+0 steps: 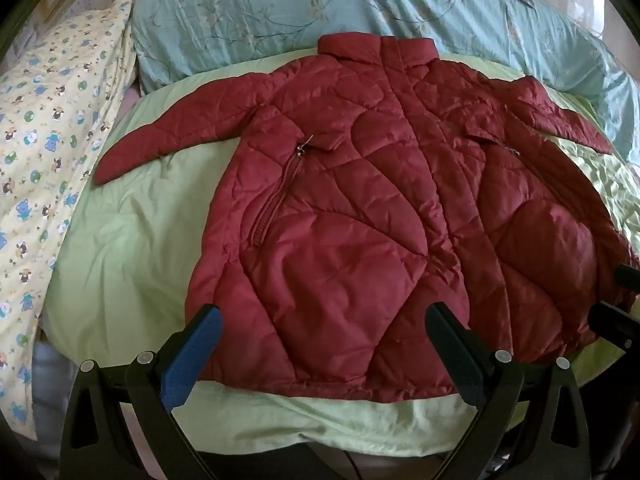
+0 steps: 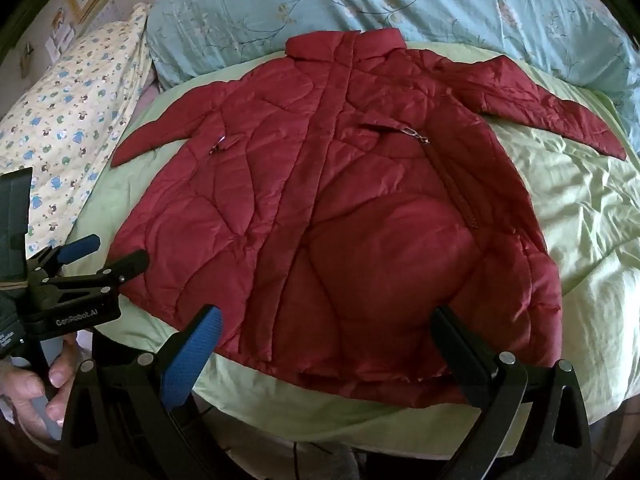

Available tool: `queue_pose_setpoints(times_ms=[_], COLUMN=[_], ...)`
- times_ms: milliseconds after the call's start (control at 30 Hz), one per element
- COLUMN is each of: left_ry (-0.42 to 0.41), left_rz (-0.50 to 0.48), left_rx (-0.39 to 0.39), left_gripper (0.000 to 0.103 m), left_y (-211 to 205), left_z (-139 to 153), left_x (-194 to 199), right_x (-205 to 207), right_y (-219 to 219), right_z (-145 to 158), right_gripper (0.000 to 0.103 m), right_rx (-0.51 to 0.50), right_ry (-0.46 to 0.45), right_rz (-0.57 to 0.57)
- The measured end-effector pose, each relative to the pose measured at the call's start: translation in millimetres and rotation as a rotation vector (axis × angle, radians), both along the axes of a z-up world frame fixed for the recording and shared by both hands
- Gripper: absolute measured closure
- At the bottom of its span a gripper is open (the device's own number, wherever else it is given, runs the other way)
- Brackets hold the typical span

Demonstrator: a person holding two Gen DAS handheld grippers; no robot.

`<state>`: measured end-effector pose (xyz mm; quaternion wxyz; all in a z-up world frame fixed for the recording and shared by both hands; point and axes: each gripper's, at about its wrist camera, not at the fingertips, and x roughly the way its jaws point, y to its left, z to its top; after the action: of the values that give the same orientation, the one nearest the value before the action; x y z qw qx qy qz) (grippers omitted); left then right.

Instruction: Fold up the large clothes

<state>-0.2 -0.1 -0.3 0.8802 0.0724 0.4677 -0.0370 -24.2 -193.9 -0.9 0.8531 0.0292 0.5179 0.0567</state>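
A dark red quilted jacket [image 1: 360, 208] [image 2: 340, 208] lies spread flat, front up, on a pale green sheet [image 1: 132, 240] [image 2: 580, 240], collar at the far side and both sleeves stretched outward. My left gripper [image 1: 324, 316] hovers open above the hem's left part, nothing between its fingers. My right gripper [image 2: 326, 316] hangs open over the hem's right part, also holding nothing. In the right wrist view the left gripper [image 2: 108, 250] shows at the left edge, open, held by a hand [image 2: 44, 388]. Part of the right gripper [image 1: 620, 304] shows at the right edge of the left wrist view.
A yellow cartoon-print pillow [image 1: 48, 152] [image 2: 72, 112] lies to the left. A teal floral quilt [image 1: 360, 12] [image 2: 400, 12] is bunched along the far side behind the collar. The bed's near edge [image 1: 320, 432] runs just below the hem.
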Motion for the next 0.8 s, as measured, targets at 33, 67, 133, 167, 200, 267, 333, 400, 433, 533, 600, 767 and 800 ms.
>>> queue_pose_setpoints(times_ms=[33, 67, 133, 167, 200, 267, 333, 400, 433, 533, 600, 767, 800], left_ry=[0.001, 0.001, 0.003, 0.003, 0.002, 0.004, 0.005, 0.002, 0.001, -0.001, -0.003, -0.002, -0.002], left_rz=[0.0, 0.0, 0.001, 0.001, 0.001, 0.003, 0.005, 0.007, 0.007, 0.005, 0.0, -0.002, -0.001], left_rx=[-0.002, -0.002, -0.002, -0.002, 0.001, 0.001, 0.0, 0.0, 0.0, 0.002, 0.0, 0.001, 0.001], left_gripper=[0.001, 0.001, 0.001, 0.001, 0.001, 0.001, 0.001, 0.001, 0.001, 0.001, 0.001, 0.001, 0.001], left_y=[0.4, 0.6, 1.2, 1.6, 0.3, 0.4, -1.7, -2.1, -2.3, -1.0, -0.4, -0.6, -0.1], left_z=[-0.1, -0.2, -0.7, -1.1, -0.6, -0.4, -5.7, -5.7, -5.6, -6.7, -8.5, -6.7, -6.9], left_x=[-0.1, 0.0, 0.4, 0.7, -1.1, -0.9, -0.9, -1.4, -1.8, -4.0, -0.8, 0.1, 0.2], right_x=[-0.3, -0.6, -1.2, -1.4, -1.6, 1.0, 2.8, 5.2, 1.7, 3.6, 0.6, 1.3, 1.3], right_y=[0.1, 0.3, 1.2, 1.8, 2.5, -0.3, -0.5, -0.6, 2.9, 4.0, 2.2, 2.5, 2.7], right_z=[0.3, 0.6, 1.4, 1.6, 1.7, -0.5, -2.7, -4.6, 1.4, 1.4, -1.1, -0.8, -1.1], right_gripper=[0.0, 0.0, 0.0, 0.0, 0.0, 0.0, 0.0, 0.0, 0.0, 0.0, 0.0, 0.0, 0.0], right_rx=[0.0, 0.001, 0.002, 0.003, 0.004, 0.002, 0.004, 0.006, 0.012, 0.015, 0.008, 0.019, 0.02], right_ry=[0.0, 0.0, -0.002, -0.002, -0.001, 0.002, 0.004, 0.004, 0.006, 0.005, -0.002, -0.005, -0.005], right_rz=[0.0, -0.001, 0.0, 0.0, 0.001, 0.004, 0.004, 0.005, 0.003, 0.004, 0.005, 0.008, 0.009])
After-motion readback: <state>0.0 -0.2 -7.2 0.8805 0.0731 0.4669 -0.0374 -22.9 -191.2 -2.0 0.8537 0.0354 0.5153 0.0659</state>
